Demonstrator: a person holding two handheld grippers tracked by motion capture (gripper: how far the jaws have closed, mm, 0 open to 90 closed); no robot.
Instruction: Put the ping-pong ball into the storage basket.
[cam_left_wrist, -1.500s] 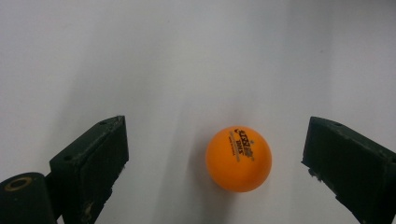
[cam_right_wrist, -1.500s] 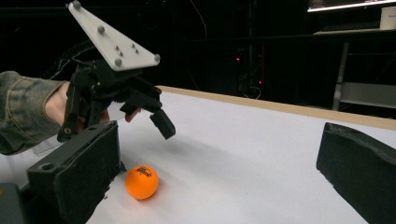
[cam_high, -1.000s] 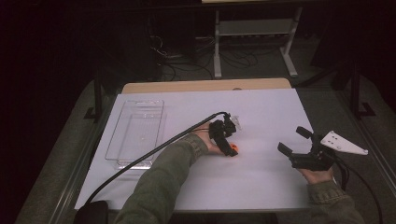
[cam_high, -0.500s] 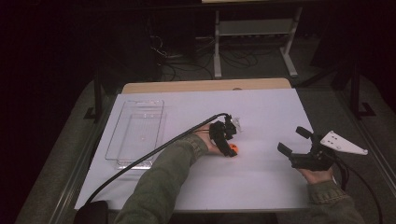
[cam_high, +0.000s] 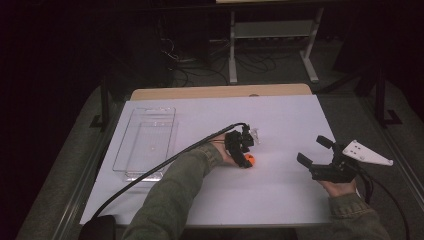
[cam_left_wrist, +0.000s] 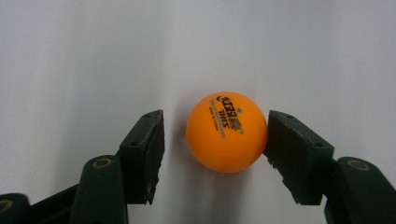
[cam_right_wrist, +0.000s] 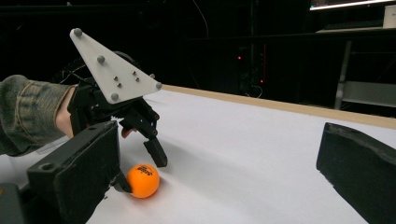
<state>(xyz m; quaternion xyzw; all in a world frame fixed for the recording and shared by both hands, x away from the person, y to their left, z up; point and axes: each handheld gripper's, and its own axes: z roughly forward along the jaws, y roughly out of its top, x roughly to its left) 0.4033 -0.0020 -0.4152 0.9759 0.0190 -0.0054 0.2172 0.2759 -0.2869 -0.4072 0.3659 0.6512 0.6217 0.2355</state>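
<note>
Starting nearest, at the near edge of the white table (cam_high: 280, 200): reaching in on a green sleeve (cam_high: 170, 195) at the left, and on a second cuff at the lower right.

Gripping the right gripper (cam_high: 314, 150) just above the sheet at the right side, well apart from the ball, with its grey three-cornered plate (cam_high: 367, 152) pointing outward. Standing wide apart at the jaws, with nothing between them; framing, in the right gripper view, a broad stretch of bare table between the two black pads (cam_right_wrist: 79, 158).

Moving on toward the middle of the table: pointing the left gripper (cam_left_wrist: 215, 135) down at an orange table-tennis ball (cam_left_wrist: 227, 132), which is resting on the sheet, slightly to the right of centre. Having just been closing the jaws around it, with the ball between them. Touching the ball, as far as can be told, with the pad on the right of the left gripper view, while leaving a narrow gap at the pad on the left, so not yet clamping. Trailing a black cable (cam_high: 165, 160) back toward the near left corner.

Lying just beyond the left gripper: a small clear object (cam_high: 255, 134), too small to identify.

Sitting farther left: a clear plastic tray (cam_high: 150, 135), well apart from the ball.

Ending at the far side: a bare wooden edge (cam_high: 220, 91), and behind it, in the dark, a metal stand (cam_high: 270, 30).
</note>
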